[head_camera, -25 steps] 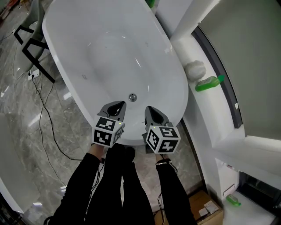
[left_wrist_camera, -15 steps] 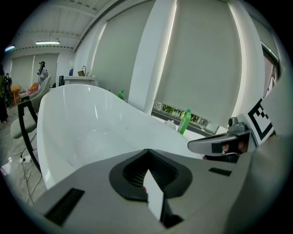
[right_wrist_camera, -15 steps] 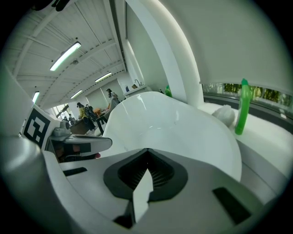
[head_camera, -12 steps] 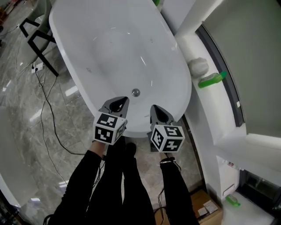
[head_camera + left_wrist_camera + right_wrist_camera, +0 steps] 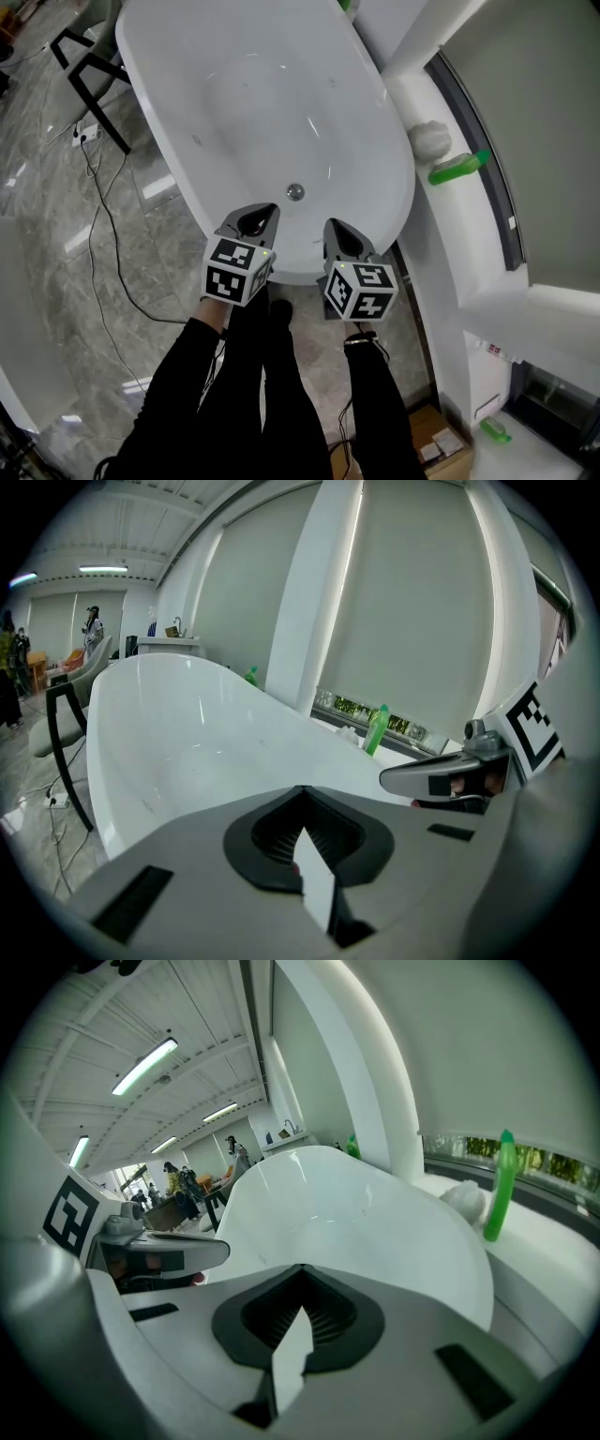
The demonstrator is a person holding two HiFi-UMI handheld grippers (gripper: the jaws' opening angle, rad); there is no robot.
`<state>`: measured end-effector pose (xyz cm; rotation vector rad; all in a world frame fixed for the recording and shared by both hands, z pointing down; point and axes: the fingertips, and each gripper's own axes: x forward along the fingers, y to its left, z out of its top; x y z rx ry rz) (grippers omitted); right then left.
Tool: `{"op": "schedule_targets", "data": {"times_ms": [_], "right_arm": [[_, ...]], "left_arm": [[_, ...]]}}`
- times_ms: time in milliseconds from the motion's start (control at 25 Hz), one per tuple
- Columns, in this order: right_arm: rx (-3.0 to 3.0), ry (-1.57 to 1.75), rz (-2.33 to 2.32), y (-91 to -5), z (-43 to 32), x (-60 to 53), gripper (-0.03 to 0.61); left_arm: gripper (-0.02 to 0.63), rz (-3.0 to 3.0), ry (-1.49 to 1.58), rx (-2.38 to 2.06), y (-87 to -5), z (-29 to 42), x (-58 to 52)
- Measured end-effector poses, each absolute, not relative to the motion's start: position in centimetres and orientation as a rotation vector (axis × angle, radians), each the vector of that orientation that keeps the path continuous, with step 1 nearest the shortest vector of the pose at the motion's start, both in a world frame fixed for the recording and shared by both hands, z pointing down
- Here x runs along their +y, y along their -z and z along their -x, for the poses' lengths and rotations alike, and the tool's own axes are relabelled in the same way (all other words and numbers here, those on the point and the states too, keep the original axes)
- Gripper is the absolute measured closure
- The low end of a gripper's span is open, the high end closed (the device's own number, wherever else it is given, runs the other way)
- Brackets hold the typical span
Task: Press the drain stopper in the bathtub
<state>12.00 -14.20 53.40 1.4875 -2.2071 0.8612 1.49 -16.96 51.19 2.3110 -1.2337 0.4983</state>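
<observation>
Drain stopper (image 5: 295, 191): a small round metal disc, lying in the floor of the white bathtub (image 5: 234, 84) toward the end nearest the person, and showing in the head view only.

Left gripper (image 5: 257, 218): hovering over the near rim of the bathtub, just below and to the left of the stopper and apart from it. Its own view is showing the fingers (image 5: 234, 855) closed together along one seam, with nothing caught between them and the tub's pale wall rising beyond.

Right gripper (image 5: 337, 234): hovering over the same rim, below and to the right of the stopper, apart from it and from the left gripper. Its fingers (image 5: 375, 1344) are likewise meeting edge to edge and gripping nothing.

The two grippers are pointing side by side into the tub, the stopper lying ahead of the gap between them. The marker cubes are facing up toward the head camera, and the person's black sleeves (image 5: 187, 394) are reaching in from the bottom edge.

Surroundings: a green bottle (image 5: 457, 170) is lying on the white ledge (image 5: 412, 98) to the right of the tub, just beside a white rounded object (image 5: 430, 139); a black cable (image 5: 105, 239) is trailing across the grey marble floor (image 5: 56, 281) on the left
</observation>
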Motion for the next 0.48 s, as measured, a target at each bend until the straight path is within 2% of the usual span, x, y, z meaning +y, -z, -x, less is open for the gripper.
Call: {"op": "schedule_targets", "data": {"times_ms": [480], "right_arm": [[-2.209, -0.864, -1.496, -53.12, -12.2, -14.11, 0.58]], "left_arm": [[0.609, -2.312, -0.496, -1.25, -50.77, -1.11, -16.62]]}}
